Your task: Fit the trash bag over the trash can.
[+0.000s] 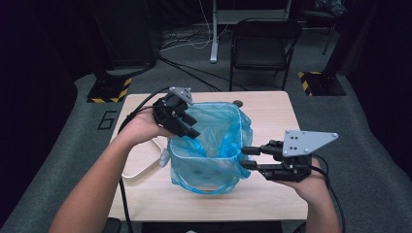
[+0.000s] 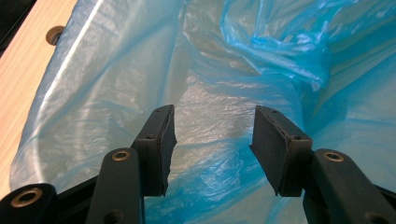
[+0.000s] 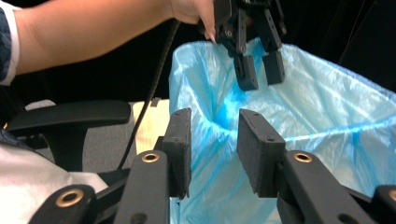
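Hovering at the near right rim of the thin blue plastic bag (image 1: 214, 145) lining a square bin: right tongs (image 1: 248, 158), jaws parted, bag edge just ahead of them, nothing pinched. Farther off, left tongs (image 1: 190, 127) hang over the bag's far left rim, released, film below. Light wooden table (image 1: 272, 121) underneath.

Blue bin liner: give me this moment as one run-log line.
blue bin liner: draped over bin rim | left gripper: jaws open above liner | right gripper: jaws open astride liner edge | table
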Demonstrator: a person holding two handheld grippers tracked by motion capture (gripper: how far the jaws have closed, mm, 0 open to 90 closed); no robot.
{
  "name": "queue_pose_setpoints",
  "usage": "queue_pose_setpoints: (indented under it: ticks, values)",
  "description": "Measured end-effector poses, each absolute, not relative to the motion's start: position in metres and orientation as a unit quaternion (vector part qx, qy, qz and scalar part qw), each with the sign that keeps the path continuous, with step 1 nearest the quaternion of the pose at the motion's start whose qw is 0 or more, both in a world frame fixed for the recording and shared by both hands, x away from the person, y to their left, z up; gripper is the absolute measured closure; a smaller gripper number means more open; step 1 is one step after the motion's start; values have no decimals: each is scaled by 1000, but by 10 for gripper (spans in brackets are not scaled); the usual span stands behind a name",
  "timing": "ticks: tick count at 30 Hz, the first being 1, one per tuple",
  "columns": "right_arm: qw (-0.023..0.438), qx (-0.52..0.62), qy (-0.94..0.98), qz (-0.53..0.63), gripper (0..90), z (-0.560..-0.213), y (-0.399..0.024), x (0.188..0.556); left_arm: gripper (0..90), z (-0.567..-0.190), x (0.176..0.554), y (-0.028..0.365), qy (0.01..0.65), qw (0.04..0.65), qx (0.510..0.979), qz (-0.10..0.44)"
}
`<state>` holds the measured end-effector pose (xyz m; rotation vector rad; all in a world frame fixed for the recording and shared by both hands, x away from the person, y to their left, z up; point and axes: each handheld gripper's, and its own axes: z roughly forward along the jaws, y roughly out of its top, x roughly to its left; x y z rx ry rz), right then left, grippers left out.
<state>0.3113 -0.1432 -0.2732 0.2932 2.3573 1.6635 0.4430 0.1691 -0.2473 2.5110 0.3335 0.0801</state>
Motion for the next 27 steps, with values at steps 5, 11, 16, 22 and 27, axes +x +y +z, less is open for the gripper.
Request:
queue_pose_setpoints:
  ticks: [5,11,16,22,27]
  values:
    - [122,108,806,569,635,-275,-149,311,483,-244,435,176,97,319,942,28]
    - [122,116,803,572,626,-277,-155,312,491,-246,420,176,59,302,951,19]
    - [122,116,801,575,618,-278,-156,312,471,-252,418,173,58,289,956,5]
    - [123,128,799,575,602,-280,-160,314,460,-252,418,173,59,289,955,13]
    - [125,138,795,577,582,-281,-166,317,448,-241,414,184,67,334,940,29]
